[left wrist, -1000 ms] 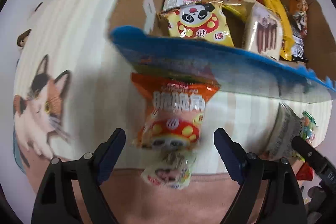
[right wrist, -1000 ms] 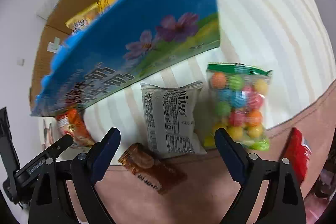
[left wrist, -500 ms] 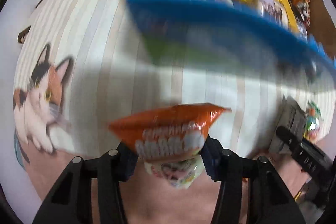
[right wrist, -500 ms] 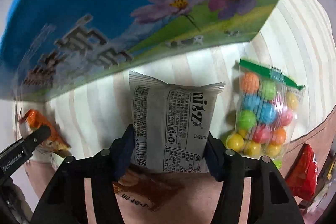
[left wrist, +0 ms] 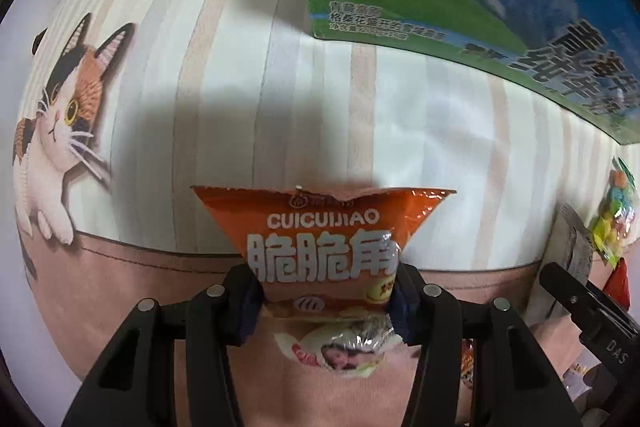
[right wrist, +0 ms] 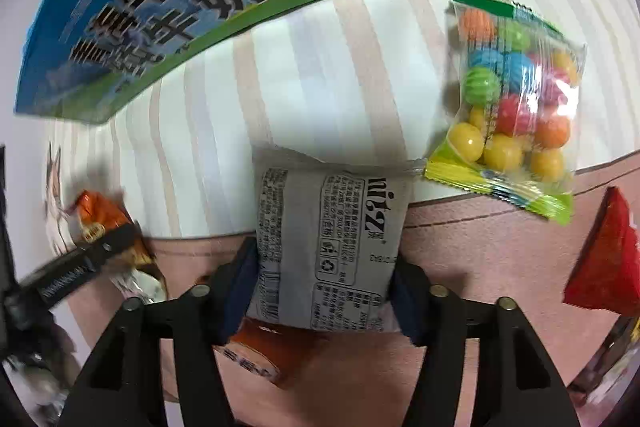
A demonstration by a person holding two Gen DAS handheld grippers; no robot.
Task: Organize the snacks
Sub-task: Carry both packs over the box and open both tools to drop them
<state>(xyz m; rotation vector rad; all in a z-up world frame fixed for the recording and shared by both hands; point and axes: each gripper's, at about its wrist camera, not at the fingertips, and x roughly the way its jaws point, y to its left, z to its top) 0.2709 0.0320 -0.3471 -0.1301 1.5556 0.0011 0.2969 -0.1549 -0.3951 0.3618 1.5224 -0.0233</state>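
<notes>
Left gripper (left wrist: pixel 325 301): dark pads clamped on a glossy, crinkled orange snack bag (left wrist: pixel 324 239), pinched at the waist, top seam flared wide. Under it, a small clear-wrapped packet (left wrist: pixel 344 351) on pink cloth.

Right gripper (right wrist: pixel 322 287): jaws easing apart, pads touching the sides of a matte grey printed pouch (right wrist: pixel 328 251); brown wrapper (right wrist: pixel 250 353) beneath.

Beyond: clear bag of round coloured candies (right wrist: pixel 516 107), red foil pack (right wrist: pixel 604 267) at right, striped cat-print blanket (left wrist: pixel 180 87), large flat blue-green bag (right wrist: pixel 200 7) farthest
</notes>
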